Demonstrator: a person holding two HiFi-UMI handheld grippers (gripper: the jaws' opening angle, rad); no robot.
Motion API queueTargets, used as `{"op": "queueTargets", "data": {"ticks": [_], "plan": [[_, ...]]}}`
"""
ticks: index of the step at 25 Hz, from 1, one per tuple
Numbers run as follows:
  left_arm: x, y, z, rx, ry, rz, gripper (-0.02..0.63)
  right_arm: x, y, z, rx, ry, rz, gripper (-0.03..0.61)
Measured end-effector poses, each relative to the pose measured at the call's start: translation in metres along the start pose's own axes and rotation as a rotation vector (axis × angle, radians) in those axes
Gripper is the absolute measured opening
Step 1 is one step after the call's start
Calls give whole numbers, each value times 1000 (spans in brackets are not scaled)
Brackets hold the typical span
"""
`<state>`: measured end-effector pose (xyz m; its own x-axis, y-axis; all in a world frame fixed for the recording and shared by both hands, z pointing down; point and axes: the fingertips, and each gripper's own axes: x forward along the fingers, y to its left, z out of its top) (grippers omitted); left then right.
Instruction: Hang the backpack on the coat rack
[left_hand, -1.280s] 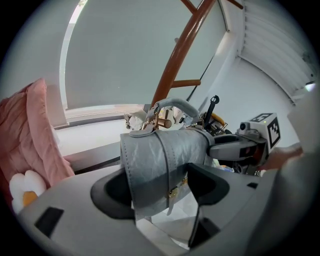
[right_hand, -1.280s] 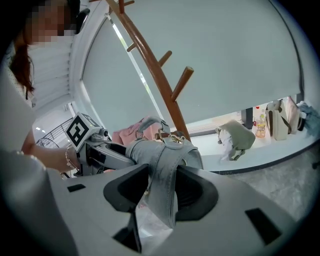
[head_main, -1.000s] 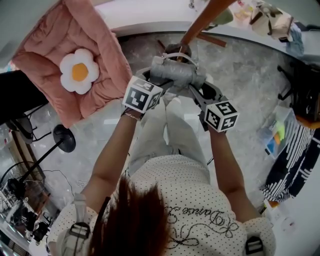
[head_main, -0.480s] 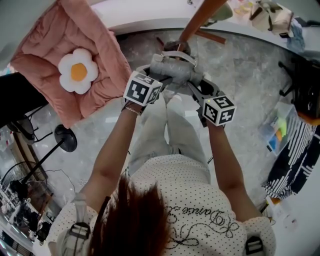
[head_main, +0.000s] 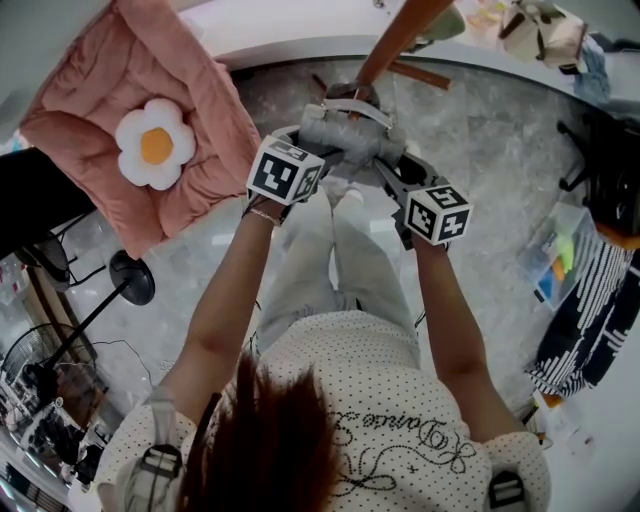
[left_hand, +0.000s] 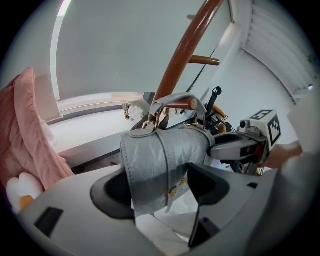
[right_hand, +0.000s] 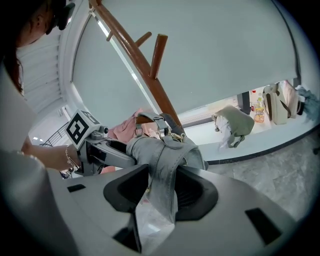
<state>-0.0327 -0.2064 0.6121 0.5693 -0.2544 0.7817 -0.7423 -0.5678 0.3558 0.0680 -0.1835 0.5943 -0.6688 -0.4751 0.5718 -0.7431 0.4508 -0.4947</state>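
A small grey backpack (head_main: 345, 143) hangs between my two grippers, close to the brown wooden coat rack pole (head_main: 395, 40). My left gripper (head_main: 305, 142) is shut on its left side and my right gripper (head_main: 398, 168) is shut on its right side. In the left gripper view the backpack (left_hand: 160, 160) fills the jaws, and its grey top handle (left_hand: 175, 97) loops round a short wooden peg (left_hand: 182, 105) of the coat rack pole (left_hand: 182, 55). In the right gripper view the backpack (right_hand: 160, 155) sits between the jaws below the coat rack pole (right_hand: 145, 65).
A pink cushion with a flower (head_main: 150, 130) stands at the left. A black round-footed stand (head_main: 130, 277) is on the marble floor. Striped cloth (head_main: 580, 320) hangs at the right. An olive bag (right_hand: 235, 125) and a beige bag (right_hand: 277, 102) rest on the window ledge.
Both grippers have sunk a little with the backpack, shifting slightly toward the coat rack pole. Their grip on it looks the same.
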Motion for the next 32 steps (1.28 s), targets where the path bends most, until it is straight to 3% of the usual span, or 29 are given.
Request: {"op": "queueTargets", "data": {"ticks": [10, 22, 32], "plan": [[7, 3, 12, 4, 32, -9, 324, 2, -10, 9, 66, -12, 4, 164], [1, 3, 32, 10, 8, -1, 327, -2, -12, 30, 54, -46, 0, 164], [25, 14, 16, -22, 72, 10, 327, 19, -30, 8, 122, 32, -13, 172]]}}
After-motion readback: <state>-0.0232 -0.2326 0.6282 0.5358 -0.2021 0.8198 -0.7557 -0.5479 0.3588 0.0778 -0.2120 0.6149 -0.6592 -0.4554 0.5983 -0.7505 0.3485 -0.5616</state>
